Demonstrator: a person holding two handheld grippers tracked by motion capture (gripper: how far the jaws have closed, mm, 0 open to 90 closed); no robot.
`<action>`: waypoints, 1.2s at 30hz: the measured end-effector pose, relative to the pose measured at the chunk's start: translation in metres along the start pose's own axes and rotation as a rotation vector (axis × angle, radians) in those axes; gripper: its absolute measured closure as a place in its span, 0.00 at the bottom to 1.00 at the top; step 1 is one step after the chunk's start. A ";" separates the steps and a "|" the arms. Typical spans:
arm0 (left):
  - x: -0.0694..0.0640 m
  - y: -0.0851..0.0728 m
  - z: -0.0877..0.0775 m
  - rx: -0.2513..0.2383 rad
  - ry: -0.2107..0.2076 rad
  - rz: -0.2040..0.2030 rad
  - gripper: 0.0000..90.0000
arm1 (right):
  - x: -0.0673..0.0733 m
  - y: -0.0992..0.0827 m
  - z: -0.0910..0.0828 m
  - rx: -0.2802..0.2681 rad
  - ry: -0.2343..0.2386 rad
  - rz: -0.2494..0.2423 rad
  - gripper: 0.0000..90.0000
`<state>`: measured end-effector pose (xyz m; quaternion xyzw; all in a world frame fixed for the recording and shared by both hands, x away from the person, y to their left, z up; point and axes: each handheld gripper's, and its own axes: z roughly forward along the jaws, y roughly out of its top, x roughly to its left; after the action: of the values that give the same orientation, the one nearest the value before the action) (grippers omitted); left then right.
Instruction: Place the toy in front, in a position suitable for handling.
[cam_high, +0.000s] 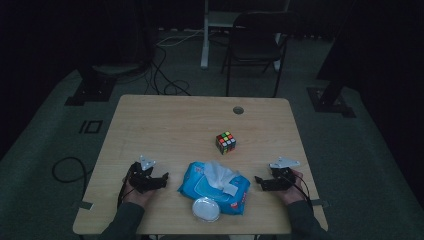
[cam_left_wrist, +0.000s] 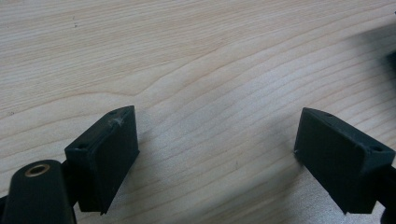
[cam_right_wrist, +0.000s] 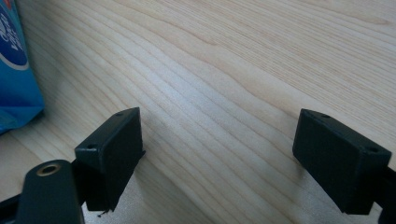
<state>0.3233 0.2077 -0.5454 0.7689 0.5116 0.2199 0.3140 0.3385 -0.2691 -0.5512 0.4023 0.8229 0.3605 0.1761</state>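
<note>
Both claws resting on bench (cam_high: 165, 120), left claw (cam_high: 161, 181) and right claw (cam_high: 260, 182) gaping wide, empty. Going for wipes pack (cam_high: 200, 186) at lower centre: am thinking left pinning pack edge, right pinching sheet (cam_high: 220, 175) low, pulling slow.

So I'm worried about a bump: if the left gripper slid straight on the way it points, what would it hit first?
Most likely the blue wipes pack. The left gripper, jaws open and empty, points right across the table toward it, with bare wood between; depth is hard to judge.
</note>
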 end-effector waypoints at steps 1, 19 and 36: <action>0.000 0.000 0.000 0.001 0.000 -0.001 0.17 | 0.000 0.000 0.000 -0.001 0.001 -0.001 0.19; -0.019 -0.001 -0.021 -0.020 -0.098 0.035 0.38 | 0.015 -0.002 -0.014 -0.020 0.052 -0.049 0.29; -0.057 -0.023 -0.046 -0.015 -0.183 0.088 0.37 | 0.035 0.000 -0.024 -0.071 0.139 -0.111 0.29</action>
<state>0.2565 0.1731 -0.5302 0.8052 0.4447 0.1664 0.3553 0.3031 -0.2527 -0.5345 0.3235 0.8410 0.4060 0.1525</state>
